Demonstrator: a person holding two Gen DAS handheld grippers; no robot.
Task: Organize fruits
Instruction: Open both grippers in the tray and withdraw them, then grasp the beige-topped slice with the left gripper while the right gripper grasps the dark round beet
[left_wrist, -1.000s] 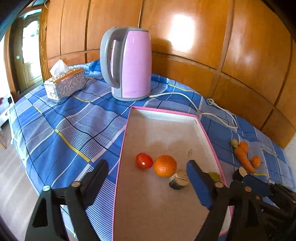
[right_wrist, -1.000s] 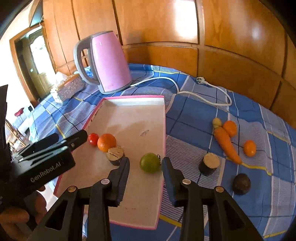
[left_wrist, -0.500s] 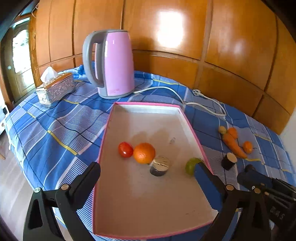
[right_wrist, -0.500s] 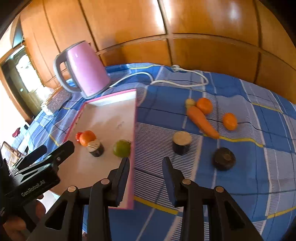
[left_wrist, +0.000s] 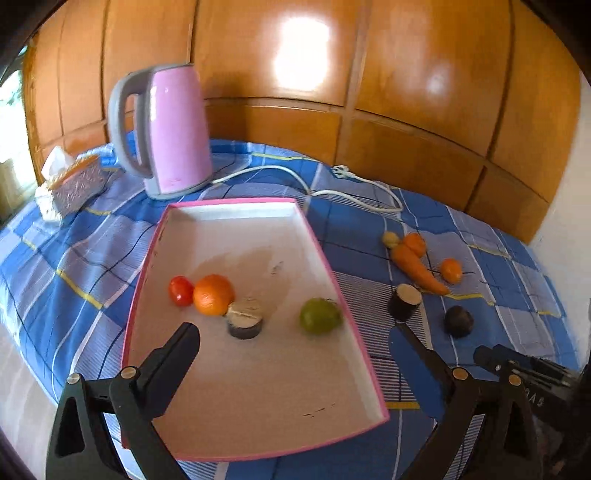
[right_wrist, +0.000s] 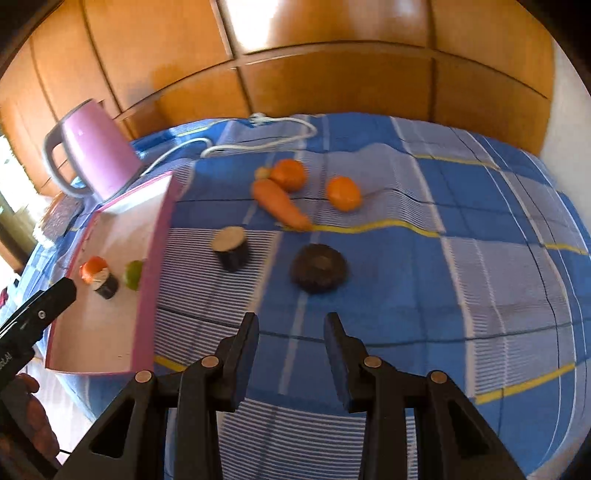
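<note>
Right wrist view: the right tool (right_wrist: 291, 354) has its jaws narrowly apart, nothing between them.
Dark fruit (right_wrist: 318, 267): just ahead of the right tool, round, rough and blackish, resting on the table (right_wrist: 480, 206).
Carrot (right_wrist: 280, 204): farther ahead, orange, long axis slanting, thin tip toward the tool.
Left tool (left_wrist: 295, 354): jaws have just been opening, now wide, holding nothing.
Tray (left_wrist: 236, 206): under the left tool, with a tomato (left_wrist: 181, 290), an orange (left_wrist: 213, 294) and a green fruit (left_wrist: 320, 316).
</note>
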